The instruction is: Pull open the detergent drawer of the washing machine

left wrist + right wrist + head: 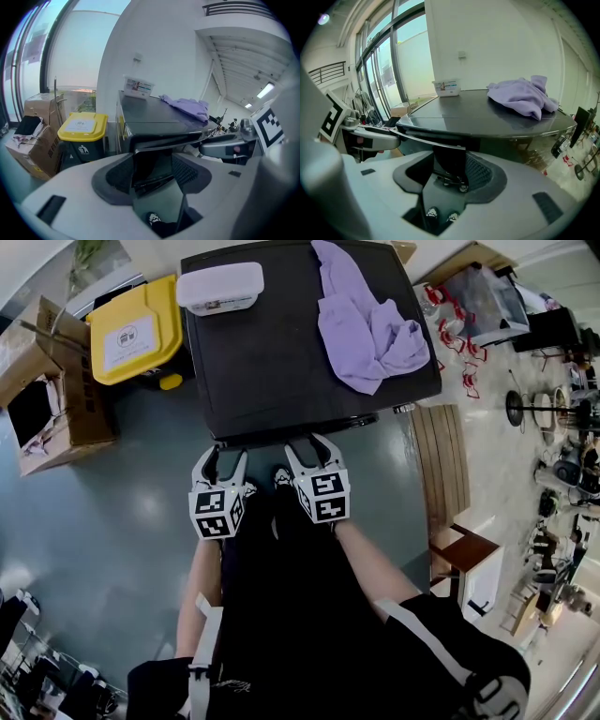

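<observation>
Left gripper [223, 457] and right gripper [309, 448] are held side by side with their tips at the front edge of the washing machine [281, 371]. Whether they touch it I cannot tell, and neither holds anything. In the left gripper view the 2 jaws stand well apart. Their dark, mesh-textured pads [185, 173] are bare, and the machine's glossy front lip shows beyond the gap. In the right gripper view the jaws are also spread wide with nothing between them, and the rounded lip runs just past them. The detergent drawer cannot be picked out. The overhanging top hides the front face in the head view, and the gripper views show only a dark strip there.

The machine's top is a flat, smooth black slab with rounded corners and a dull sheen. A crumpled, soft lilac cloth [370, 329] lies on its far right part. A white rectangular plastic tub [220, 287] sits at its far left corner. Left of the machine stands a bin [139, 329] with a yellow lid, then an open brown cardboard box [52, 381]. The floor [112, 521] is polished grey-blue. Wooden slats [441, 465] lie to the machine's right.
</observation>
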`<state>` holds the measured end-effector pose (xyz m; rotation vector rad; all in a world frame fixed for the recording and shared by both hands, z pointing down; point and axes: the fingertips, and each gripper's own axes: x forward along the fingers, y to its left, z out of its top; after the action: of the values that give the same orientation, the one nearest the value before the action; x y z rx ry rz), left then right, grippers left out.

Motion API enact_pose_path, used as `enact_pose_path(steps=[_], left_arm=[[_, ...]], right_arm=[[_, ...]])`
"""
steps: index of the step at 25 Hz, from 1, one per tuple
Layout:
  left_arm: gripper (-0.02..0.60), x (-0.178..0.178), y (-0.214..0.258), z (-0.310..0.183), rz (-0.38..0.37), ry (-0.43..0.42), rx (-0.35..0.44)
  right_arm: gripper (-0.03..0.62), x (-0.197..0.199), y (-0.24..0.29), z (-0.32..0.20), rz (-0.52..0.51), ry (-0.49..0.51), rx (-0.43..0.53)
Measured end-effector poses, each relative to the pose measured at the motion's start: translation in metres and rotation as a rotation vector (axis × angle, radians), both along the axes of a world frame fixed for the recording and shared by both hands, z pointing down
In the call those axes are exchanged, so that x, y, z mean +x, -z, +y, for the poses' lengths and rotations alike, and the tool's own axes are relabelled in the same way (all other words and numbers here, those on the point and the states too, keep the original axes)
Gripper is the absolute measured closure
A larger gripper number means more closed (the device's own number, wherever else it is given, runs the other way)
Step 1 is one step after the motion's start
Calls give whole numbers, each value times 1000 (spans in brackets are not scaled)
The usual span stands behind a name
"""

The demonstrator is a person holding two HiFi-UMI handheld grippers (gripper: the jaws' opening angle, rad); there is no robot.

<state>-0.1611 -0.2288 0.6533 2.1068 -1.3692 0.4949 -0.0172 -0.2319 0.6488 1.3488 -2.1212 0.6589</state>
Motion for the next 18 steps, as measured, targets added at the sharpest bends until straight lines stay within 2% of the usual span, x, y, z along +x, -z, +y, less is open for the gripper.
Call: enact_pose_path(steps=[9, 13, 15, 18], left_arm=[[325, 2, 0, 4, -11, -54, 27], [325, 3, -2, 4, 19, -59, 67], [325, 5, -3, 3, 6, -108, 87], [325, 8, -3, -2, -27, -195, 101]], right_arm=[[379, 0, -1, 5, -4, 28, -4], [351, -1, -3, 6, -28, 117, 21], [325, -2, -5, 5, 3, 181, 36], [332, -4, -7, 1, 67, 255, 46]])
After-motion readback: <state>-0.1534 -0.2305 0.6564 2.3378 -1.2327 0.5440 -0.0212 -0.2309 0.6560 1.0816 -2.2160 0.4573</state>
